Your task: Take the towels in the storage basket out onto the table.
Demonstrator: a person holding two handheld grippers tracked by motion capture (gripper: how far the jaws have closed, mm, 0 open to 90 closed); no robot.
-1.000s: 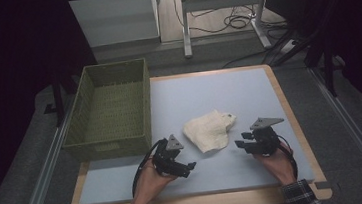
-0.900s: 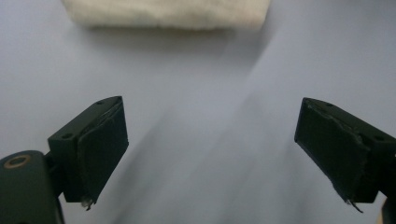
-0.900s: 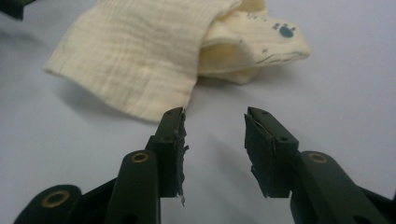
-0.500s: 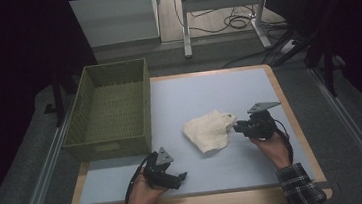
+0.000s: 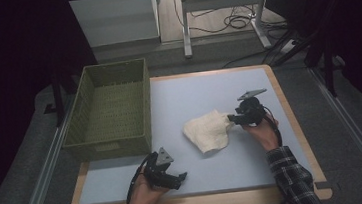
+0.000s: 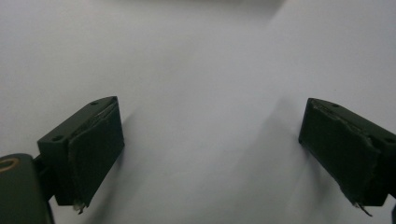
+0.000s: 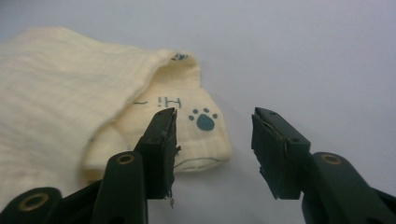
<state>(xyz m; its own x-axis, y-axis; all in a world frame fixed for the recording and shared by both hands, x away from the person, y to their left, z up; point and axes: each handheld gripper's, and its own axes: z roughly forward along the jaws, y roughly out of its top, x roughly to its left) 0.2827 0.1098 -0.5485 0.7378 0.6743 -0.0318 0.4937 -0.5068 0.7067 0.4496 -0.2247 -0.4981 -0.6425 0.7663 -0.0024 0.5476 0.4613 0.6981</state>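
Two grippers are in use on the pale blue table [image 5: 208, 94]. The right gripper [image 5: 232, 119] sits at the right-hand edge of the cream cloth [image 5: 207, 132], its tips at the cloth's upper right corner. In the right gripper view the right gripper [image 7: 214, 140] has its jaws standing apart, with bare table between the pads; they have just been opening. The cloth [image 7: 70, 93] lies crumpled ahead and to the left of these jaws. A folded corner printed with a blue paw mark [image 7: 204, 120] and lettering lies just beyond the left jaw and partly behind it. Whether that jaw touches the fabric cannot be told. No fabric is clamped between the pads.

The left gripper [image 5: 176, 180] rests low near the front edge of the table, well apart from the cloth, which lies ahead and to the right of it. In the left gripper view the left gripper [image 6: 210, 149] has its jaws spread wide over bare table surface, with nothing between them.

The cloth lies flat on the table, right of centre. A green woven basket [image 5: 115, 143] stands at the table's left side, well apart from the cloth.
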